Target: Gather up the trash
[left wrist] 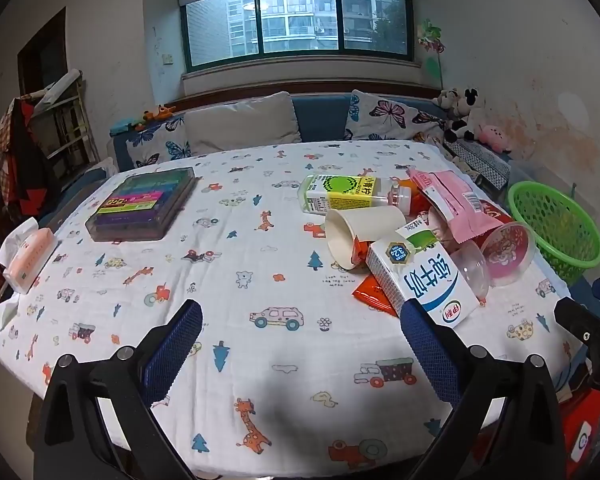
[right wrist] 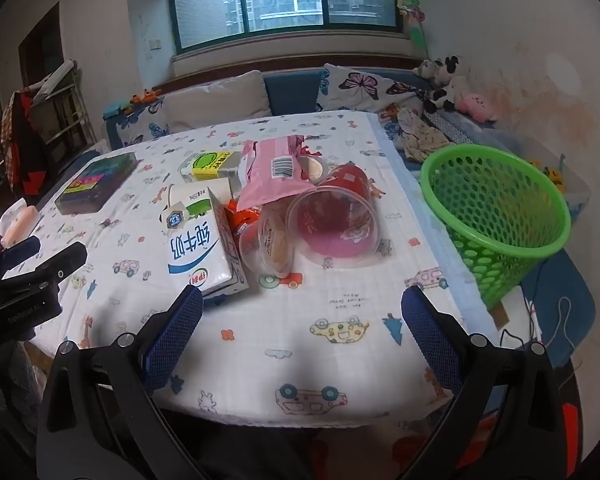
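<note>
A heap of trash lies on the patterned tablecloth (left wrist: pixel 236 264): a white milk carton (left wrist: pixel 420 280) (right wrist: pixel 198 240), a paper cup (left wrist: pixel 360 232) on its side, a green-labelled bottle (left wrist: pixel 348 194) (right wrist: pixel 212 166), a pink wrapper (left wrist: pixel 456 204) (right wrist: pixel 276 172), an orange packet (left wrist: pixel 374 294) and clear plastic cups (left wrist: pixel 508 252) (right wrist: pixel 332 220). A green mesh basket (left wrist: pixel 556 224) (right wrist: pixel 496 212) stands past the table's right edge. My left gripper (left wrist: pixel 300 344) is open above the cloth, left of the heap. My right gripper (right wrist: pixel 302 332) is open in front of the cups, with nothing between its fingers.
A box of coloured pens (left wrist: pixel 144 204) (right wrist: pixel 96 186) and a tissue pack (left wrist: pixel 28 256) lie on the table's left side. A sofa with cushions (left wrist: pixel 240 128) and soft toys (left wrist: pixel 468 116) runs behind the table. Cables (right wrist: pixel 548 320) lie on a blue seat under the basket.
</note>
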Tool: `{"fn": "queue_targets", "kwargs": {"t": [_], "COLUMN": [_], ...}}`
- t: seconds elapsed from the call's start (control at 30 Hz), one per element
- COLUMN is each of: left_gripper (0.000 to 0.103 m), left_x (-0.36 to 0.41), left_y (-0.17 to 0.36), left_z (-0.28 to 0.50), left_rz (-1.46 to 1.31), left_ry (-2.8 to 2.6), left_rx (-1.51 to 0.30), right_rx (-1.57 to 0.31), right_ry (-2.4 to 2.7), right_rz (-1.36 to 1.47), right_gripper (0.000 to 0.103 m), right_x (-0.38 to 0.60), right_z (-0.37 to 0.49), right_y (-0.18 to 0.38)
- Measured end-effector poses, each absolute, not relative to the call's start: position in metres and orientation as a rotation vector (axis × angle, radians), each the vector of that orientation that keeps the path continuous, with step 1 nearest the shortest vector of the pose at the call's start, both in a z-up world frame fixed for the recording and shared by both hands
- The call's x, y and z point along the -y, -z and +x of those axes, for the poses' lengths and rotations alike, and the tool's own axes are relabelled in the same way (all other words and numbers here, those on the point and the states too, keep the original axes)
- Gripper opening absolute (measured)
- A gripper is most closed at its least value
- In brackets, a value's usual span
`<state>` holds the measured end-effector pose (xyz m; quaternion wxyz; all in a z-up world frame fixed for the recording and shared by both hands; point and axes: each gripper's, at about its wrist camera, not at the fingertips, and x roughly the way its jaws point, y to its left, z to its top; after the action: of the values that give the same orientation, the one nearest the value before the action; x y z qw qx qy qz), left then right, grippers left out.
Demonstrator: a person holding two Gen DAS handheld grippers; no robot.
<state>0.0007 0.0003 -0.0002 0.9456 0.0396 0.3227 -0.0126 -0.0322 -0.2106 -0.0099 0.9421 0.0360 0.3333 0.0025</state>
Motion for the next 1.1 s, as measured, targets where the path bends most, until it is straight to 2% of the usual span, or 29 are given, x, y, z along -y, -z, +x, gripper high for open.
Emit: {"fn": "queue_targets", "kwargs": {"t": [1.1], "left_gripper": [0.096], "left_x": [-0.005], "left_y": [-0.001], "left_z": [0.007], "left_rz": [0.048], "left_ry": [0.007], "left_rx": [-0.662], "right_rx": [-0.68], "right_ry": [0.003], "right_rz": [0.084], "right_gripper": [0.099], "right_x": [0.214], "right_z": [-0.027], "right_y": [0.011]}}
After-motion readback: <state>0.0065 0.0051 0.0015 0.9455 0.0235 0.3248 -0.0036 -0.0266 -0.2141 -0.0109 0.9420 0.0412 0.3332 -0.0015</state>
